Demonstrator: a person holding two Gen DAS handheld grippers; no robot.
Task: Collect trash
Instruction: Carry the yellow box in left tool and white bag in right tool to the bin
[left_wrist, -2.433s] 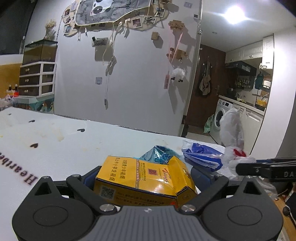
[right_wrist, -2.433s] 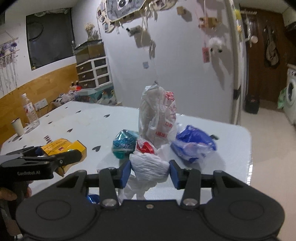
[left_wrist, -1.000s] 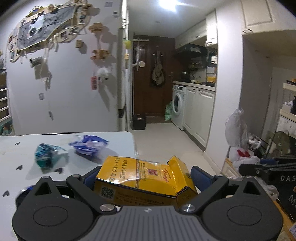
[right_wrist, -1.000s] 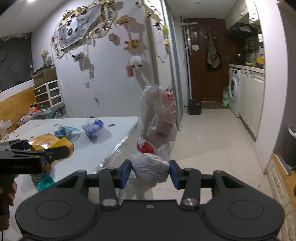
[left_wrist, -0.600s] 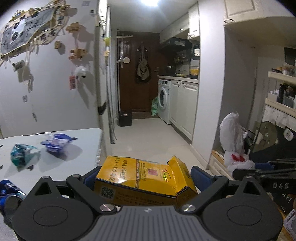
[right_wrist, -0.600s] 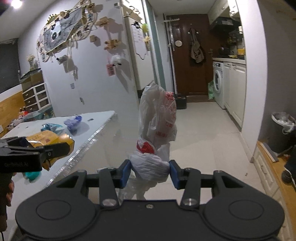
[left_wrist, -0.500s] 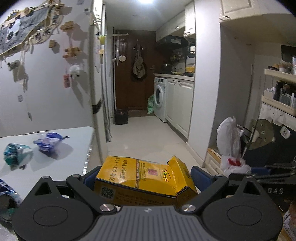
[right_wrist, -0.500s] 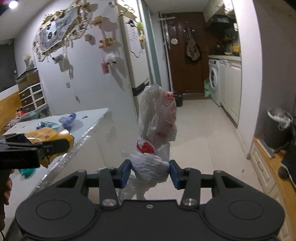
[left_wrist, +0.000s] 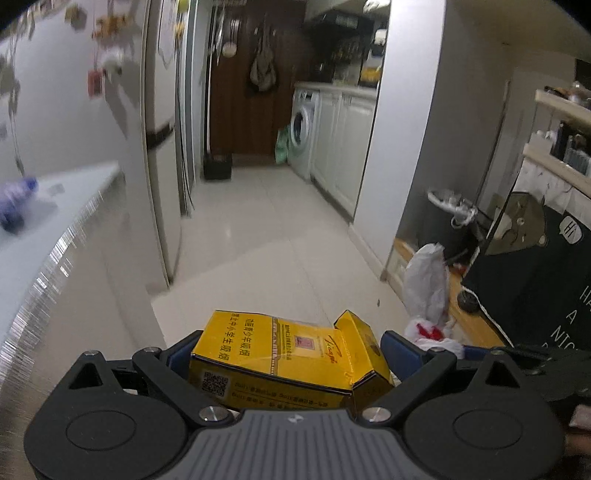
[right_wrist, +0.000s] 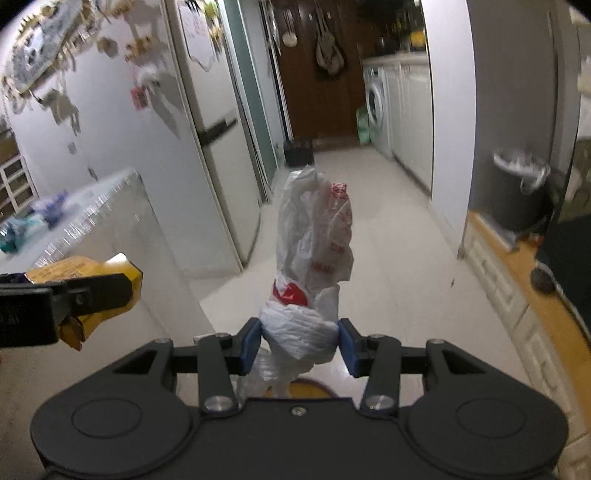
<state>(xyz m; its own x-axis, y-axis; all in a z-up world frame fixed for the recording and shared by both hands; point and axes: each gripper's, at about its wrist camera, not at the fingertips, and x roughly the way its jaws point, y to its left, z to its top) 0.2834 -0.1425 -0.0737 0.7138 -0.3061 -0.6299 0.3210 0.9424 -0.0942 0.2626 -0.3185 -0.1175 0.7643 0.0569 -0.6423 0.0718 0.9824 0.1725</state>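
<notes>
Pale floor tiles (left_wrist: 266, 236) run down a narrow kitchen passage toward a dark wooden door, with a washing machine (left_wrist: 302, 136) built in under the counter on the right. Nearer me on that side stands a dark trash bin (right_wrist: 517, 195) lined with a white bag; I cannot make out what lies inside it. My left gripper (left_wrist: 291, 354) is clamped on a yellow cigarette carton (left_wrist: 280, 354), its flip lid standing ajar. My right gripper (right_wrist: 300, 341) squeezes a crumpled white plastic bag (right_wrist: 314, 251) with red print, the loose end standing up above the blue pads. At the left edge I see the white table (left_wrist: 33, 236), a blue wrapper (left_wrist: 16, 206) lying blurred on it.
</notes>
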